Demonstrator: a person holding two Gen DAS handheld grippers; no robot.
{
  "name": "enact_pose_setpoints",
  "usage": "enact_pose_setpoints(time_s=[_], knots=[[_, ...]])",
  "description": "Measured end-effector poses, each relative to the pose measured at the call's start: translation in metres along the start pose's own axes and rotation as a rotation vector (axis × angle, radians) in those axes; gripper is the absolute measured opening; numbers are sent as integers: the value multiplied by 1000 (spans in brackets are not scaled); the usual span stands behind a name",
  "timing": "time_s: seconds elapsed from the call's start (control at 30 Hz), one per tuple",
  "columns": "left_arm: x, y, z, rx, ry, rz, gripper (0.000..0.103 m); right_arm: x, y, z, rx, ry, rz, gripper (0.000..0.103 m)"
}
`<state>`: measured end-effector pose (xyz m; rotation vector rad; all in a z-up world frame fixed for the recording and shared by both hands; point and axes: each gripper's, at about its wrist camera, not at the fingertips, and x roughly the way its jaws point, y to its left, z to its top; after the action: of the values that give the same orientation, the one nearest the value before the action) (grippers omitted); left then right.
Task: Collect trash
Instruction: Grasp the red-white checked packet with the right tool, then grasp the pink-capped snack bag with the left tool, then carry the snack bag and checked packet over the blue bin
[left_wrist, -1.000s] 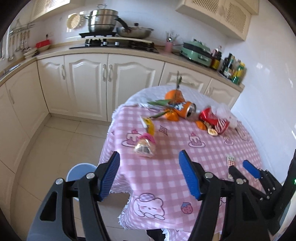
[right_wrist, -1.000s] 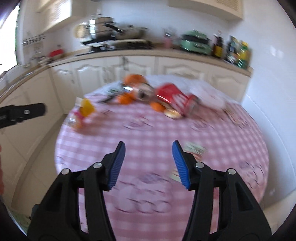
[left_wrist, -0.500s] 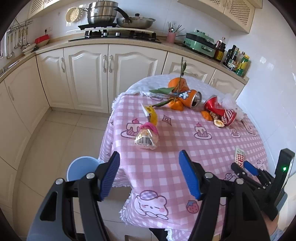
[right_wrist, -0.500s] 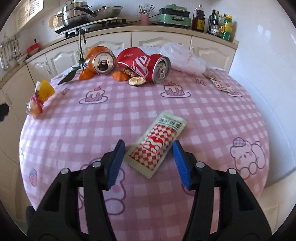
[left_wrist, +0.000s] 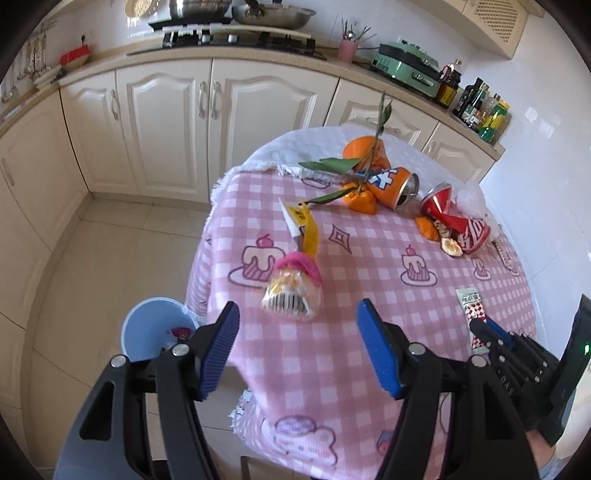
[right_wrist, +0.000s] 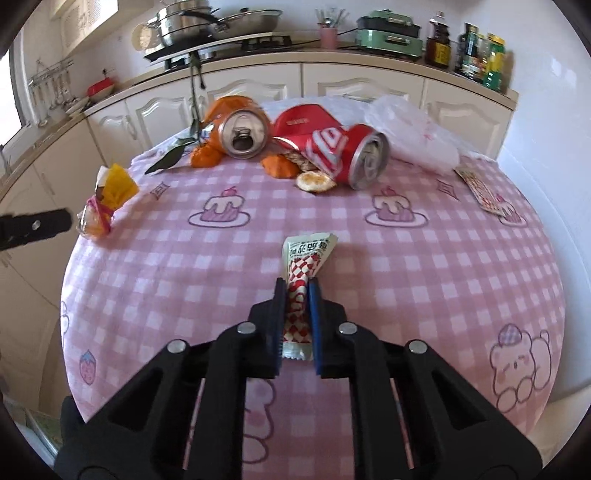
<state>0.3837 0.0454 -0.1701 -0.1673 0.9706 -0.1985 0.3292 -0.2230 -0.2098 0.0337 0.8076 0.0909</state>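
A red-and-white checked wrapper (right_wrist: 308, 251) lies on the pink checked tablecloth (right_wrist: 184, 277). My right gripper (right_wrist: 296, 286) is closing on its near half, and the blue pads pinch it. The same wrapper (left_wrist: 471, 304) and right gripper (left_wrist: 487, 328) show at the right of the left wrist view. My left gripper (left_wrist: 298, 317) hangs open over the table's near-left edge, just short of a pink and yellow snack bag (left_wrist: 293, 284), not touching it. A blue bin (left_wrist: 147, 328) stands on the floor below, left of the table.
At the table's far side lie an orange can (right_wrist: 242, 134), a crushed red can (right_wrist: 343, 151), orange peel (right_wrist: 280, 166), a leafy twig, a white plastic bag (right_wrist: 413, 136) and a flat packet (right_wrist: 484, 188). Cream cabinets and a stove counter run behind.
My right gripper has gone from open around the checked wrapper to pinched on it. Both grippers have come lower and nearer the table; the left stays open.
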Motion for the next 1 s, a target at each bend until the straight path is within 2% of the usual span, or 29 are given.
enact_pose_setpoints(time_s=[0.17, 0.4, 0.5, 0.57, 0.67, 0.8, 1.0], knots=[[20, -3, 15, -32, 22, 1, 65, 5, 11, 8, -21, -12, 34, 10], [43, -11, 27, 20, 36, 94, 64, 5, 27, 18, -47, -31, 92, 9], [51, -13, 29, 35, 45, 112, 64, 5, 33, 21, -55, -33, 111, 9], [55, -14, 28, 50, 59, 119, 42, 6, 36, 22, -56, -32, 126, 9], [58, -15, 27, 57, 65, 120, 34, 7, 40, 23, -56, -30, 144, 9], [56, -17, 23, 74, 49, 113, 31, 6, 47, 24, -63, -34, 162, 9], [30, -11, 12, 80, 0, 51, 30, 3, 76, 30, -95, -47, 219, 9]])
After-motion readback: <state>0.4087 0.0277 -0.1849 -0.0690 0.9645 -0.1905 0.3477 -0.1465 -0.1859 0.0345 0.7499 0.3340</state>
